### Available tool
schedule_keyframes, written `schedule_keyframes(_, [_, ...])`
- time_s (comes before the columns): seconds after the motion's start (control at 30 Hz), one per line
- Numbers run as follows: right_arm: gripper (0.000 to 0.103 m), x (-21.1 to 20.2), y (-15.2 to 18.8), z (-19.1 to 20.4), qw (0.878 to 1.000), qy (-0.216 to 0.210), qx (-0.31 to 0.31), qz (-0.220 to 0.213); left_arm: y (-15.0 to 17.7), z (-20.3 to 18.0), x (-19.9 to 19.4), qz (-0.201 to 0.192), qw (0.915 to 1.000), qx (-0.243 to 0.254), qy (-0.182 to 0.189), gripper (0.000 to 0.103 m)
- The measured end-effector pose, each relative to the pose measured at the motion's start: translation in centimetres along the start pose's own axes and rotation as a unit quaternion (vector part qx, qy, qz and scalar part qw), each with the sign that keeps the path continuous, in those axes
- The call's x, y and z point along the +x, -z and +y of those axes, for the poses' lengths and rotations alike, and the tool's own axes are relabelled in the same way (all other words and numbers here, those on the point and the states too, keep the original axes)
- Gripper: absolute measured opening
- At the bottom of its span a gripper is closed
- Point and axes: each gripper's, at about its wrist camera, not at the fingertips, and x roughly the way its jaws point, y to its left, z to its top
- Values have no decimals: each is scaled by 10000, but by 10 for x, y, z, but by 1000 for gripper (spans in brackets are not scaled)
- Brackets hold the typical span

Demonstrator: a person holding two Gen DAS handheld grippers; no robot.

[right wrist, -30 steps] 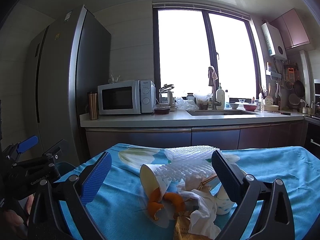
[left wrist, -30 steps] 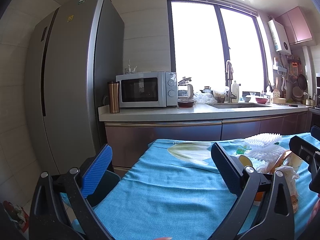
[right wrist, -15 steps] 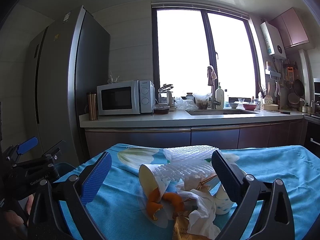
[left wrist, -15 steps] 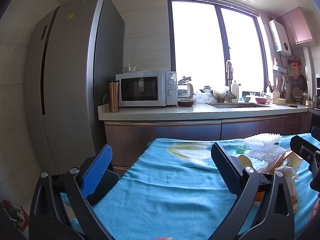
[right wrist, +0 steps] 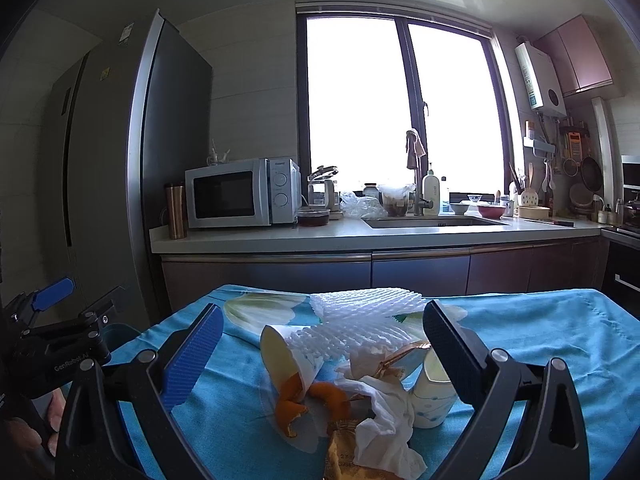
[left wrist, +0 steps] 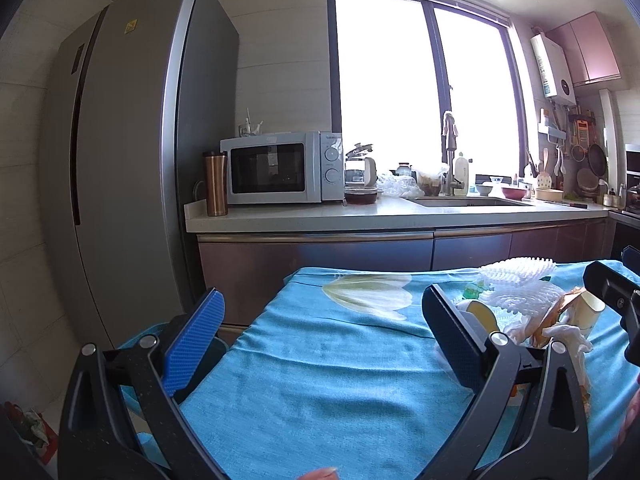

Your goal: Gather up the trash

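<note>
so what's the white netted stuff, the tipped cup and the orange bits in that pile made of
White netted sleeves: looks like soft foam fruit netting, matte, with an open mesh pattern. Tipped cup: probably paper, thin wall, pale matte inside, lying on its side. Orange bits: seemingly citrus peel, curled, bright rind with a paler inner face.

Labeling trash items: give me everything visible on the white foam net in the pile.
The white foam net is soft, mesh-patterned fruit-wrap foam, in what looks like two flattened, crumpled pieces. One lies on the blue tablecloth at the back of the pile; the other seems to rest against the tipped paper cup and the crumpled tissue. It sits between the open right gripper fingers, untouched.
</note>
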Motion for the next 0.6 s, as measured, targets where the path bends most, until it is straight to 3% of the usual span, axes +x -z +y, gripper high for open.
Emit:
schedule_keyframes(0.3, [97,11,10,-48,9972,551,235,437,8,-28,21,532,9956,241,729,97])
schedule_keyframes(0.6, [95,18,22,-82,9937,716,434,746,19,-60,52,1116,9849,413,1256,93])
